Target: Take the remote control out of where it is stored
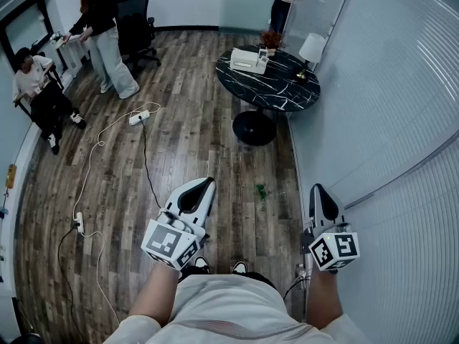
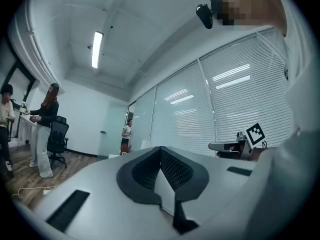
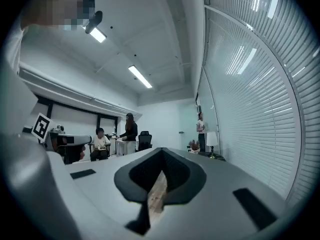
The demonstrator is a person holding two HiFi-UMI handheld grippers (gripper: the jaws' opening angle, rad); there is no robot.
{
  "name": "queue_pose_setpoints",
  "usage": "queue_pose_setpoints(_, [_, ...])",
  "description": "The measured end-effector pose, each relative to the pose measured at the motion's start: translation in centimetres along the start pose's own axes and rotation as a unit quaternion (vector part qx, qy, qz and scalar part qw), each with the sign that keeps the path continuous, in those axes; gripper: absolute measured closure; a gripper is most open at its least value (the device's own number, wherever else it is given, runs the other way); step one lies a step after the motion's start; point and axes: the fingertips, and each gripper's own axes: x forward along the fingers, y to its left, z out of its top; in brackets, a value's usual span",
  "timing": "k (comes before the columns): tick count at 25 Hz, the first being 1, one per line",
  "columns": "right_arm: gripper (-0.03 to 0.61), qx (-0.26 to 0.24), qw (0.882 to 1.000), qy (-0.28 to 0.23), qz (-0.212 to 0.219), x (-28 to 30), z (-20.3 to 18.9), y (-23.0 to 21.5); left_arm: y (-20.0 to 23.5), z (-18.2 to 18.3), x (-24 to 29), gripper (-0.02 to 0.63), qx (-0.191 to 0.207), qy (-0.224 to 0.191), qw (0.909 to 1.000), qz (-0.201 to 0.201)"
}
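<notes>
The wood floor [image 1: 179, 142] ahead is wide and open all the way to the round black table [image 1: 287, 95]. A wall of blinds [image 1: 387, 120] runs close along the right side. Both arms are held low, pointing forward. The left gripper [image 1: 204, 185] has its jaws pressed together on nothing, and so does the right gripper [image 1: 319, 191]. A white box [image 1: 247, 61] and a lamp [image 1: 312, 48] sit on the table (the remote control cannot be made out). White cables [image 1: 93, 156] lie on the floor at the left.
</notes>
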Motion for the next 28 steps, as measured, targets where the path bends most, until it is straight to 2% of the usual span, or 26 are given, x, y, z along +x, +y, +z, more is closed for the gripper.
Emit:
queue_pose_setpoints(17, [0.566,0.001,1.0,0.0,-0.004,1.2,-0.6,1.6,1.6,-0.2,0.0,0.604,0.018,0.01,0.9998,-0.007])
queue_pose_setpoints(21, [0.566,0.016,1.0,-0.021,0.011,1.9,-0.2,2.6,2.5,-0.3,-0.1,0.604,0.02,0.014,0.9997,-0.01])
queue_pose_setpoints(24, [0.566,0.021,1.0,-0.015,0.006,2.7,-0.4,3.0,3.2,-0.2,-0.1,0.604,0.022,0.013,0.9995,-0.018])
queue_pose_setpoints(28, [0.566,0.031,0.999,-0.013,-0.01,3.7,-0.7,3.5,4.5,-0.5,-0.6,0.604,0.001,0.011,0.9993,-0.035])
